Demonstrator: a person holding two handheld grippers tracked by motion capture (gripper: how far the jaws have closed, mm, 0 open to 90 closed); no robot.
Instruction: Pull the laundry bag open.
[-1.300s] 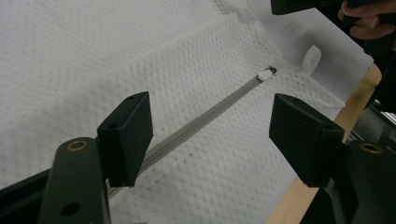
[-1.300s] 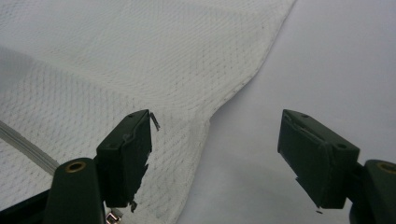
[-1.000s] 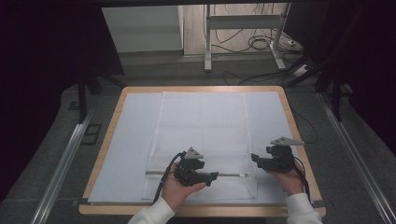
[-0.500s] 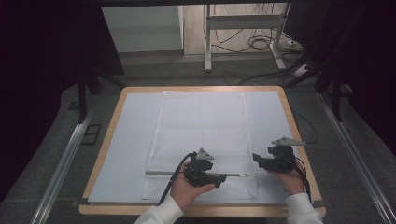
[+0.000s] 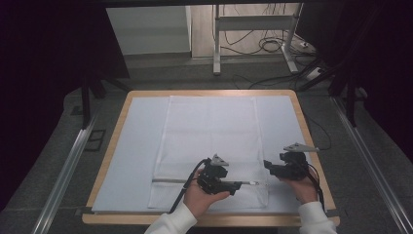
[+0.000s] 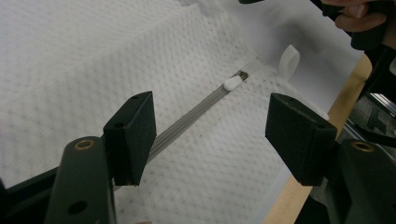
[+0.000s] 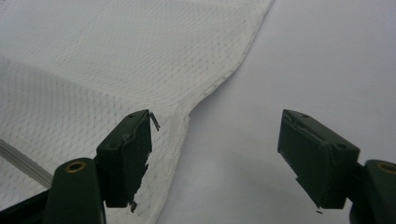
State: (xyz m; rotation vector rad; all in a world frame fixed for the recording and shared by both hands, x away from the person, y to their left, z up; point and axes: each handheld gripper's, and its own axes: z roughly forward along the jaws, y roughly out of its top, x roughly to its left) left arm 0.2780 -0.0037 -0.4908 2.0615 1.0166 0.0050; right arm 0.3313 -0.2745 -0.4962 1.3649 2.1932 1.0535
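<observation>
One white mesh bag [image 5: 210, 146] lies flat on table [image 5: 141, 146], near edge. Fabric thin, soft, light; likely bunches if pushed. Zipper [image 6: 196, 114] runs across near end; white pull tab [image 6: 232, 83] small, probably slippery, best hold point. Left gripper [image 6: 210, 135] released, jaws just closing slightly, straddling zipper, nothing clamped. Right gripper [image 7: 215, 158] released over bag corner.

mesh bag [image 5: 209, 141] on table [image 5: 141, 146] | zipper [image 5: 168, 181] near front edge
</observation>
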